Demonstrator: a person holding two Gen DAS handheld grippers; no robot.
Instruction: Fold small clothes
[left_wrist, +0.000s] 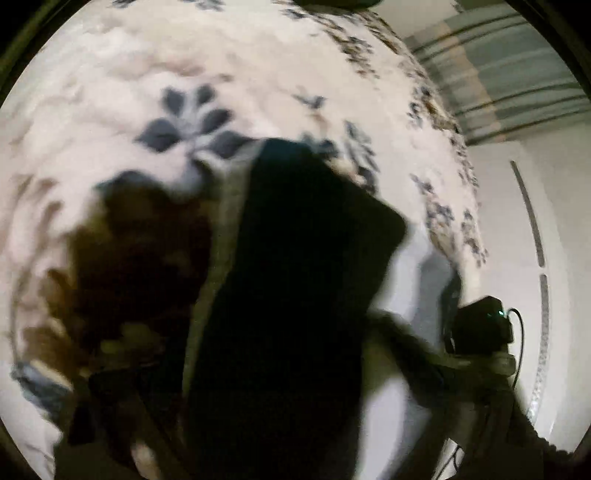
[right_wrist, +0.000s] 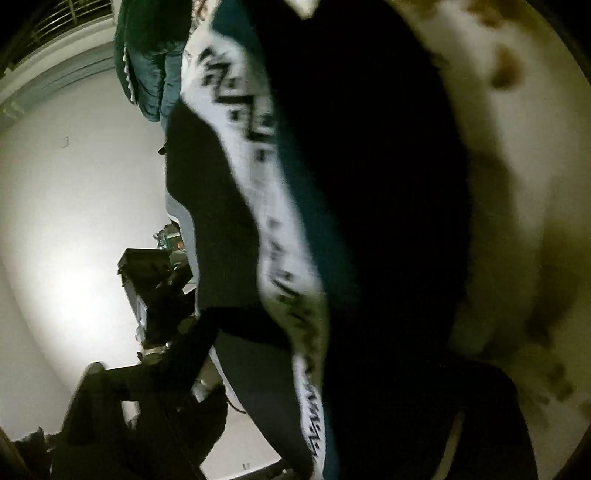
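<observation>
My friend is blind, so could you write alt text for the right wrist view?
A dark garment with a white, black-lettered band hangs close to the lens, blurred. The other handheld gripper shows at lower left against a white wall.

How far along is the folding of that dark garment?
Nothing looks folded yet. The dark garment hangs lifted above the floral bedspread, filling both blurred views; its white patterned band runs down the right wrist view. The other gripper shows beside it, but the jaws are hidden, so the grip is unclear. Laying it flat and making the folds remain.
</observation>
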